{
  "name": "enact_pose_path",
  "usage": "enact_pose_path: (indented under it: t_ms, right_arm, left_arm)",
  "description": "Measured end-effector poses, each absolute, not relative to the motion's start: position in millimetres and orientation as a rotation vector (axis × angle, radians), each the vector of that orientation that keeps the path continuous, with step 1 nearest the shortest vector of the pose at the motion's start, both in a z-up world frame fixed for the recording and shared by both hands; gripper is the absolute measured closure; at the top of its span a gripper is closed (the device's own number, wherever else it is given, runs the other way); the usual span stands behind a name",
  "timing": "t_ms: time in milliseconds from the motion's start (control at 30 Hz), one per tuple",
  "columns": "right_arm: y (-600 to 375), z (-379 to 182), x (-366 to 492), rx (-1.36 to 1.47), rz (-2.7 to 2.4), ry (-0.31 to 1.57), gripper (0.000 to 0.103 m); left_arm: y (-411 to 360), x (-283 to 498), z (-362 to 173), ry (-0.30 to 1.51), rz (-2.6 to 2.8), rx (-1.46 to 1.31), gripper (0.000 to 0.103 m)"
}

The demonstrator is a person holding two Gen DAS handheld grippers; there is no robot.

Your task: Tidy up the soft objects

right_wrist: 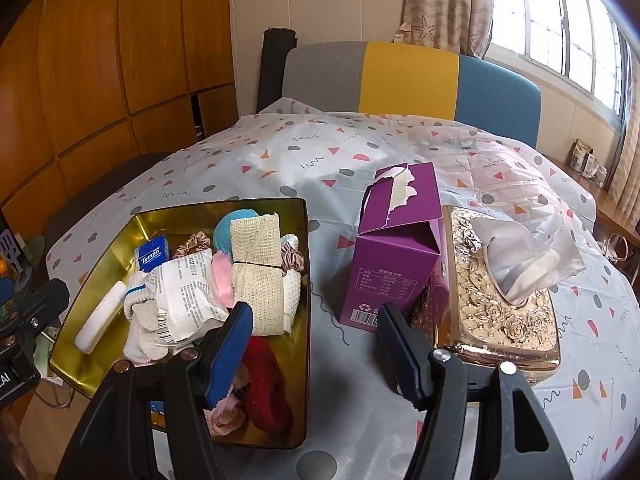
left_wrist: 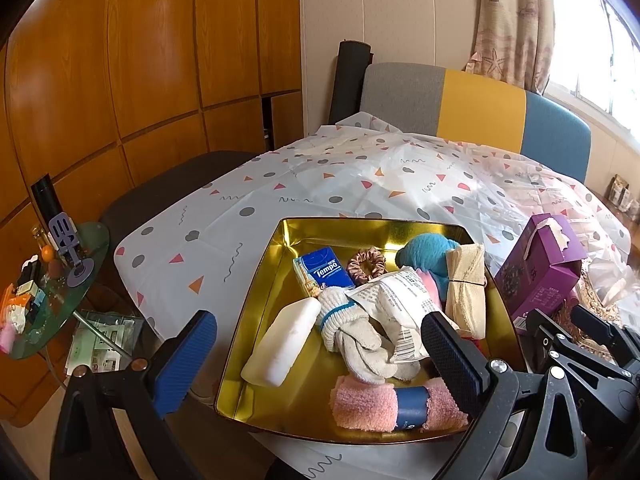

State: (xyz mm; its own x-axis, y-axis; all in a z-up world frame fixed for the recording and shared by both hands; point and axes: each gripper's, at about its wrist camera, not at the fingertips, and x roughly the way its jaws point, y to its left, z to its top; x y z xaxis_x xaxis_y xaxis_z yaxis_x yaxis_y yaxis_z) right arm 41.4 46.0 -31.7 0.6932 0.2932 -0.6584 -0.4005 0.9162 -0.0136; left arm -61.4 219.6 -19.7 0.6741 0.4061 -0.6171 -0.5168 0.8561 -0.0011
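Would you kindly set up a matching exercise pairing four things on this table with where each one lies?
Things:
1. Tempo tissue pack
2. pink rolled towel
3. purple carton
4. white soap bar

Places:
A. beside the gold tissue box
B. near corner of the gold tin
C. far part of the tin
D. along the tin's left wall

Pairs: 1-C, 2-B, 3-A, 4-D

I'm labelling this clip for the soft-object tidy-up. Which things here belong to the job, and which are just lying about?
Job: gold tin; gloves; pink towel; scrunchie; blue plush; bandage roll; red sock.

Lying about: purple box; tissue holder; chair; side table.
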Motion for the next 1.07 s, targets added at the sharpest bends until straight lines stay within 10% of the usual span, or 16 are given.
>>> enact_pose_path:
  t_ms: [1067]
  right_arm:
    - [47.2,-36.3,41.1,-0.173,0.391,0.718,0.037]
  left_arm:
    - [223.5,-67.2,-24.2,0.648,0.508,-0.229,0.000]
